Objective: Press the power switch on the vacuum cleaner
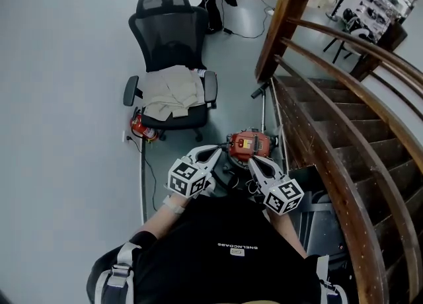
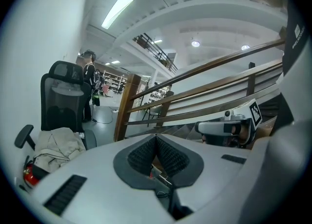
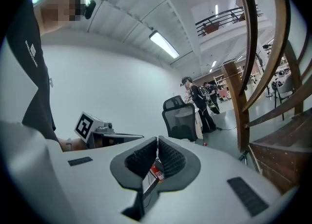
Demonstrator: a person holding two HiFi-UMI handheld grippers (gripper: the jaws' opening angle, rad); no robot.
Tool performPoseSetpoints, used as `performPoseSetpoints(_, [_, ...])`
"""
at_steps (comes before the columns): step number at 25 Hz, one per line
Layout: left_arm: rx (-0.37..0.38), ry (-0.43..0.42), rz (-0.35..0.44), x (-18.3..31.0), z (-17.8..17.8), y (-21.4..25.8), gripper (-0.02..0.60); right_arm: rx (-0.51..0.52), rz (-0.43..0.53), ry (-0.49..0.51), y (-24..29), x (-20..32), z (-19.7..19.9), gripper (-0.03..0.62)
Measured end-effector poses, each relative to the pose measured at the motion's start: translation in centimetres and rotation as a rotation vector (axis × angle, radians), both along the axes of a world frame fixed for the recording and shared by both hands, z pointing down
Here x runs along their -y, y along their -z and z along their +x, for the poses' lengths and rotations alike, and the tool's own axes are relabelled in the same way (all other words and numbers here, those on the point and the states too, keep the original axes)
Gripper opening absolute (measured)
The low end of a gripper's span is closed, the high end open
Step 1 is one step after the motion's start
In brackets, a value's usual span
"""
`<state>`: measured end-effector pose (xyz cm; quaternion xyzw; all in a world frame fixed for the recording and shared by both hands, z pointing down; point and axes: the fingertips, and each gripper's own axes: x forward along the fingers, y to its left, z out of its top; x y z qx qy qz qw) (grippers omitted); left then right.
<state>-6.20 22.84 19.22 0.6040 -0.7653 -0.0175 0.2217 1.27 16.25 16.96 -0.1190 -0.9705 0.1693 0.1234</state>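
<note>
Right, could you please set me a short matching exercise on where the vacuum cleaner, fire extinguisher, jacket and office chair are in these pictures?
Things:
1. vacuum cleaner
2. fire extinguisher
3. beige jacket
4. office chair

Places:
A. draped over the chair's seat
B. standing near the pale wall, its black mesh back upright
C. on the floor beside the bottom of the staircase
D. on the floor at the chair's base, on the wall side

Pairs: 1-C, 2-D, 3-A, 4-B

Nothing reads clearly. The white print on the shirt (image 1: 232, 245) is upside down and too small, the vacuum (image 1: 250, 144) label is blurred, and the left cube (image 1: 187, 178) and right cube (image 1: 285, 195) show only square codes.
</note>
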Motion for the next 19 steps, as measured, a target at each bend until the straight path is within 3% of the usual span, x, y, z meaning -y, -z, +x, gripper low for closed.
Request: performPoseSetpoints(19, [-0.023,-0.027,-0.023,0.0,0.9,-1.5,0.015,-0.019,-0.013,-0.005,-0.5,-0.4,0.8,0.029])
